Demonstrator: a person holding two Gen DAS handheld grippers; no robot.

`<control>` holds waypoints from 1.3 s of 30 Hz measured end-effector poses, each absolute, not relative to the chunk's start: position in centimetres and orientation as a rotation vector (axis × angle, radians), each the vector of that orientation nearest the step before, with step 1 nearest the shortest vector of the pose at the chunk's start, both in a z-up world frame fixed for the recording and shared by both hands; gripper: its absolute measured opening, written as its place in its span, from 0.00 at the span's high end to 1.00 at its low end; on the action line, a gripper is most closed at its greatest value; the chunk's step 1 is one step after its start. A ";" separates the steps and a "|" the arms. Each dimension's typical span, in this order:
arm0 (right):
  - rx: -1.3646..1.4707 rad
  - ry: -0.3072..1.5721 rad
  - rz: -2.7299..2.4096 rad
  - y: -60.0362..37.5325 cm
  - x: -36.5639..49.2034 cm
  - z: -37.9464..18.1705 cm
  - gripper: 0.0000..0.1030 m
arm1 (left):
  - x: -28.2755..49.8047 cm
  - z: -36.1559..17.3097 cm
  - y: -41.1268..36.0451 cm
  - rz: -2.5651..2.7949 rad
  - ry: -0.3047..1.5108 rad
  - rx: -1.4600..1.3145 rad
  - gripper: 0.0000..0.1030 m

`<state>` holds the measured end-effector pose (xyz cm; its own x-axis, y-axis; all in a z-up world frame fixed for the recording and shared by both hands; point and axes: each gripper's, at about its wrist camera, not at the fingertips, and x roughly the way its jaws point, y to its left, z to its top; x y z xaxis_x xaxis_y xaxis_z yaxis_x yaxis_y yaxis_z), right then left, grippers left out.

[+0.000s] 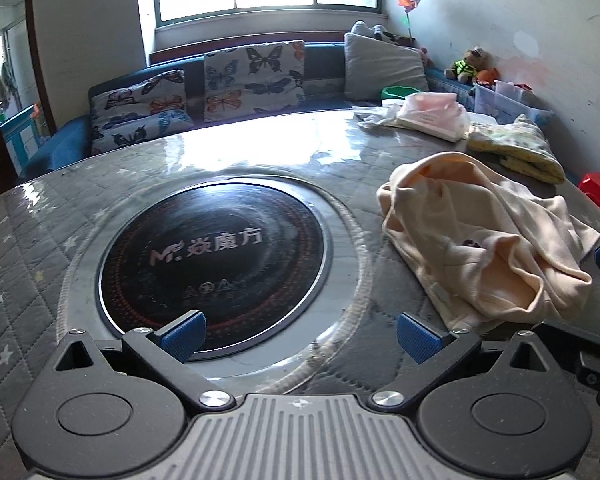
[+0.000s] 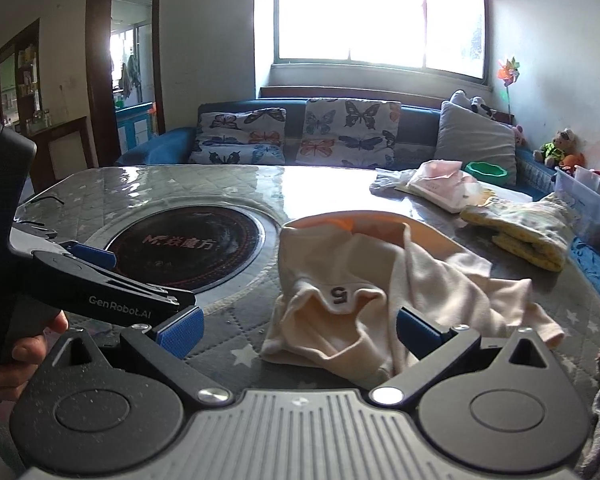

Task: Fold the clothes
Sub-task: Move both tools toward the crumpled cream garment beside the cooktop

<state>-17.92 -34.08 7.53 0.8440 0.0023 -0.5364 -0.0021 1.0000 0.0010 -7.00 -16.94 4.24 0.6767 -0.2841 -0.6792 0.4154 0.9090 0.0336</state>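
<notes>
Cream knit, thin and limp, the garment [image 2: 364, 300] lies crumpled in a heap on the table [image 2: 180, 184], at 3 o'clock of the black glass hob [image 2: 188, 244]; your right gripper [image 2: 298, 330] is spread wide and empty at its near hem, and your left gripper [image 1: 300, 336], likewise wide and empty, hangs over the hob rim. Layers overlap, so a pinch here may take two plies and drag the bundle. The table's glossy film looks slick; cloth could slide.
</notes>
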 end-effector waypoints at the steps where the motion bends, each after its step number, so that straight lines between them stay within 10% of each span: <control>1: 0.001 0.568 0.000 -34.2 -18.0 7.6 0.00 | -7.0 4.3 -17.1 -0.401 0.729 0.193 0.00; 39: 0.065 0.615 -0.121 -39.1 -17.1 6.4 0.00 | -4.5 4.3 -22.7 -0.464 0.758 0.273 0.00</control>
<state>-17.15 -39.07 6.43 0.8100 -0.0941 -0.5788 0.1325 0.9909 0.0245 -4.53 -22.74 4.32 0.6325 -0.3039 -0.7124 0.4965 0.8651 0.0717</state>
